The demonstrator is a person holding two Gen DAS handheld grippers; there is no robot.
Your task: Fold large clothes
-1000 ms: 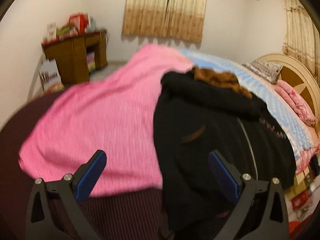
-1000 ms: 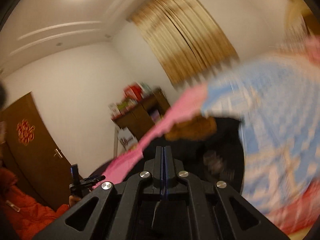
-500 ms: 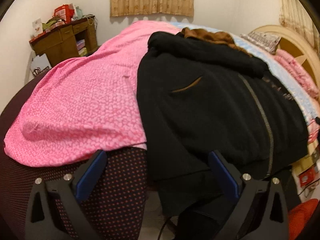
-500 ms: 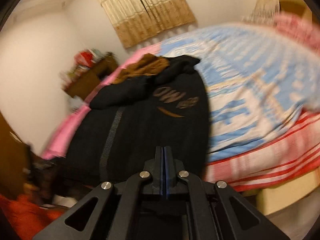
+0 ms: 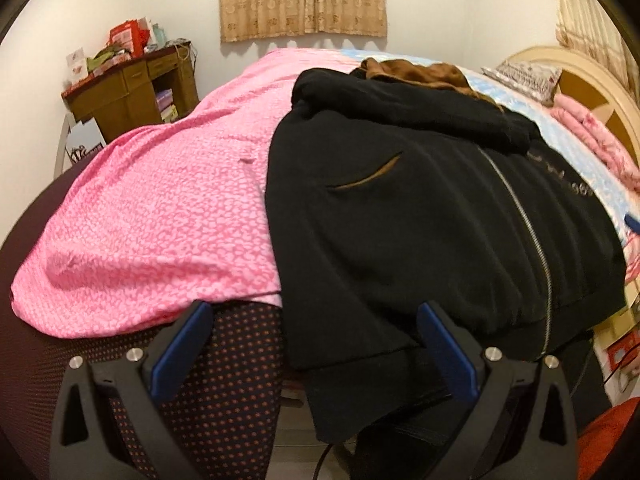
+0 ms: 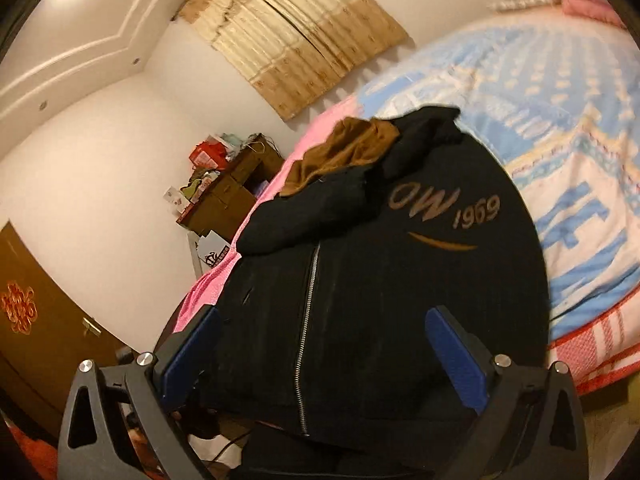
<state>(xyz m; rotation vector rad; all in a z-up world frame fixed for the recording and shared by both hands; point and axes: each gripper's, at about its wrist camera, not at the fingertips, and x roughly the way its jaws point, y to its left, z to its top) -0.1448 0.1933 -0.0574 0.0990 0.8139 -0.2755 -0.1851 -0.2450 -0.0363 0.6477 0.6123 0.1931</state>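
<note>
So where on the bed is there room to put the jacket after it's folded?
Free: the pink blanket left of the black jacket, and the blue bedspread on its other side. Crowded: the headboard end, with a pillow and folded pink bedding.

- The black zip-front jacket (image 5: 420,220) hangs off the bed edge; its lower hem is lost behind the gripper body.
- Lettering on its chest (image 6: 444,204) reads "OW 1969", apparently partial, the start covered by a fold.
- The blue-and-white patterned bedspread (image 6: 560,120) is motion-blurred.

The jacket (image 5: 420,208) lies on the bed (image 6: 568,128), beside the blanket (image 5: 160,216), its hem overhanging the edge.
</note>
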